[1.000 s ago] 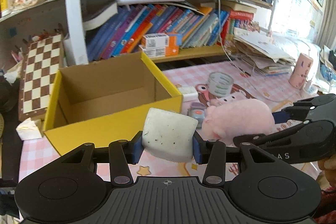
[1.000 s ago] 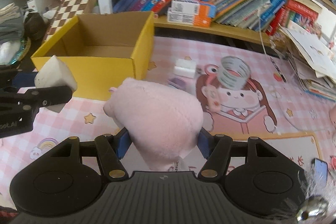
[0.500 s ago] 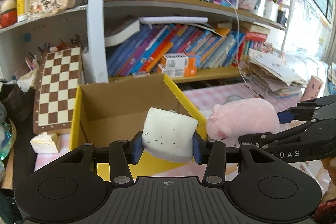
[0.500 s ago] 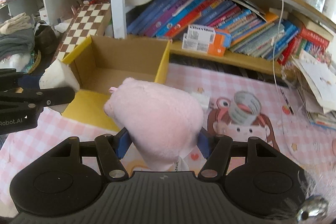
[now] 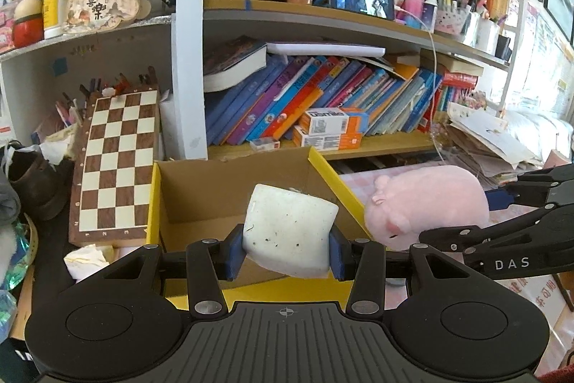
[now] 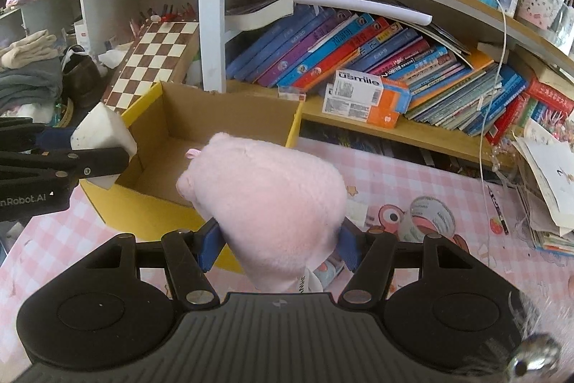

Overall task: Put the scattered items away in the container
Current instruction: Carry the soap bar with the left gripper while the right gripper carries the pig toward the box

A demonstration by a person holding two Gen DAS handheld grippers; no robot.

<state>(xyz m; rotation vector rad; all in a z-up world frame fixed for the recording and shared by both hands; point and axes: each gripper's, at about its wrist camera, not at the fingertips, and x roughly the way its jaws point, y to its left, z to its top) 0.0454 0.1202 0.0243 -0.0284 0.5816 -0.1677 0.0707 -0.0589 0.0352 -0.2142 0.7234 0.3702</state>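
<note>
Between the blue pads of the left gripper (image 5: pixel 286 252), low in the middle of the left wrist view, sits a white foam block (image 5: pixel 289 234), pinched on its two flat sides and specked with dark grit. Its jaws stand narrow, closed firmly on the block. Directly behind the block, toward the centre of the frame, opens the yellow cardboard box (image 5: pixel 158 203), its brown inside bare as far as can be seen; the block hangs over the near wall, already above the opening.

At the bottom centre of the right wrist view, the right gripper (image 6: pixel 278 244) clamps a pink plush pig (image 6: pixel 267 203), soft and rounded, its fur bulging past the pads, snout pointing to the upper left of the frame. Its jaws are about half spread around the toy's body. The box lies up and left of the pig, whose snout overlaps the right-hand corner, so this hand looks to be at the rim rather than over the middle. I judge the left hand better placed to drop first.

Farther out, a pink checked worktop (image 6: pixel 412 174) holds a tape roll (image 6: pixel 432 218), with a chessboard (image 5: pixel 116 167) leaning at left.
</note>
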